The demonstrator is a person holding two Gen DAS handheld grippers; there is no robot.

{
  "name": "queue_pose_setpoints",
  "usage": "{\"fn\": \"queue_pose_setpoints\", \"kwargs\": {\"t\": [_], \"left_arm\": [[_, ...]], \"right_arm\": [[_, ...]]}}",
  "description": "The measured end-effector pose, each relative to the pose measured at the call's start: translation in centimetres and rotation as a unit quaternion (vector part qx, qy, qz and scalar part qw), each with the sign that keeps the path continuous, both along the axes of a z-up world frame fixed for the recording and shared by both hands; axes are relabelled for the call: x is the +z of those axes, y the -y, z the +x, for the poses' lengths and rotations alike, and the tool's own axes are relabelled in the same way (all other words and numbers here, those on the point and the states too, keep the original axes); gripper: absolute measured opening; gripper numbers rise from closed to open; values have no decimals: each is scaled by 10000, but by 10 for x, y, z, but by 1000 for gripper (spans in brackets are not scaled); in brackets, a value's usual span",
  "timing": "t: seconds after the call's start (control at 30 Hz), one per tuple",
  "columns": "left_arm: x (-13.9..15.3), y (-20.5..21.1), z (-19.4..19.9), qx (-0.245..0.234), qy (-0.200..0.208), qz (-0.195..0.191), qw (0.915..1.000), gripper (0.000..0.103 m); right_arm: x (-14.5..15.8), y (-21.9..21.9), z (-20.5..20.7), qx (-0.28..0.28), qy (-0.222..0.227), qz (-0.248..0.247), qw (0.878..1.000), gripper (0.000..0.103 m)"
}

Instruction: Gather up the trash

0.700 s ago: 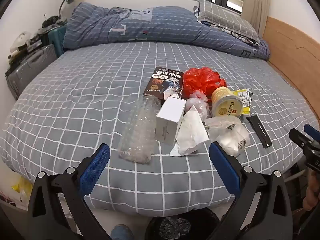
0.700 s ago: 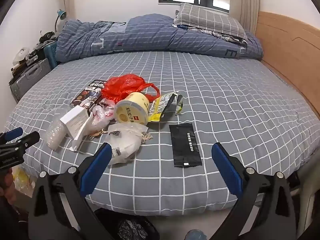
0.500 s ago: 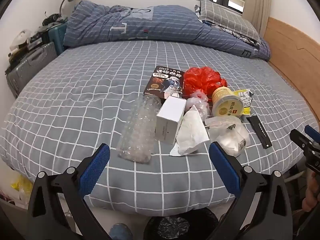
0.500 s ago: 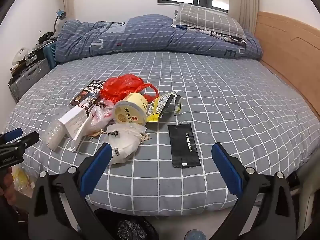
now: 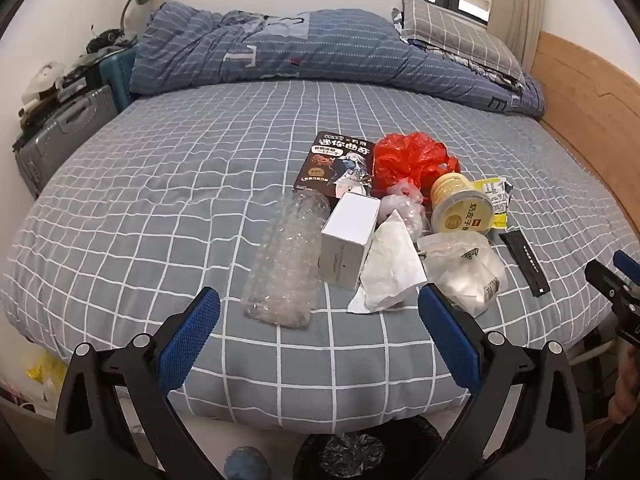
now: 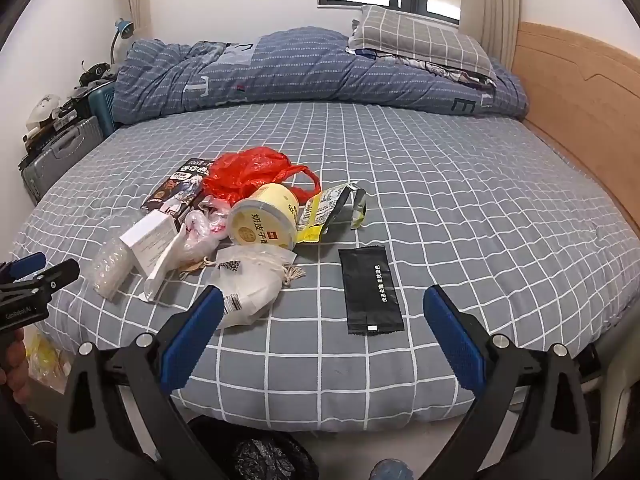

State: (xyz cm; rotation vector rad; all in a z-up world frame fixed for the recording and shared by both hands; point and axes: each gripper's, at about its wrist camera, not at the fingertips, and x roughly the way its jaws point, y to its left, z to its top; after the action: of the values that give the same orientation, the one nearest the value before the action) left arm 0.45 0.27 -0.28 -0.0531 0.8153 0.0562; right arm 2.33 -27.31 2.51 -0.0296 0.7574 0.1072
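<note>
Trash lies in a heap on the grey checked bed (image 5: 160, 208): a bubble-wrap roll (image 5: 286, 256), a white box (image 5: 350, 236), a white tissue (image 5: 390, 268), a dark snack box (image 5: 336, 164), a red plastic bag (image 5: 412, 160), a yellow tub (image 5: 460, 208), a clear bag (image 5: 468, 272), a yellow wrapper (image 6: 324, 212) and a black sachet (image 6: 370, 290). My left gripper (image 5: 318, 336) is open and empty at the bed's near edge, below the bubble wrap. My right gripper (image 6: 320, 332) is open and empty, below the black sachet. A black-lined bin (image 5: 352, 454) stands under the edge.
A folded blue quilt (image 5: 320, 48) and a checked pillow (image 5: 456, 36) lie at the far end. A wooden headboard (image 5: 592, 96) runs along the right. A grey suitcase (image 5: 60, 136) and clutter stand at the left. The bin also shows in the right wrist view (image 6: 260, 456).
Both grippers have drifted slightly; the bed and trash sit a touch lower in the views. Both stay open and empty. No trash has moved.
</note>
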Motion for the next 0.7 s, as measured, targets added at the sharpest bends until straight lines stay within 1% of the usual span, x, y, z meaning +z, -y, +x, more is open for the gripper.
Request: {"fn": "queue_pose_setpoints", "kwargs": {"t": [0.13,0.23,0.7], "left_arm": [[0,2,-1,-22,11,16,10000,97],[0,3,0,-31,-2,11,10000,97],[0,3,0,-26,-12,14,10000,97]], "right_arm": [[-2,0,2,-27,-48,-39,10000,96],[-2,0,1,7,-67,25,10000,95],[-1,1,2,-10,-18,9,10000,95]]}}
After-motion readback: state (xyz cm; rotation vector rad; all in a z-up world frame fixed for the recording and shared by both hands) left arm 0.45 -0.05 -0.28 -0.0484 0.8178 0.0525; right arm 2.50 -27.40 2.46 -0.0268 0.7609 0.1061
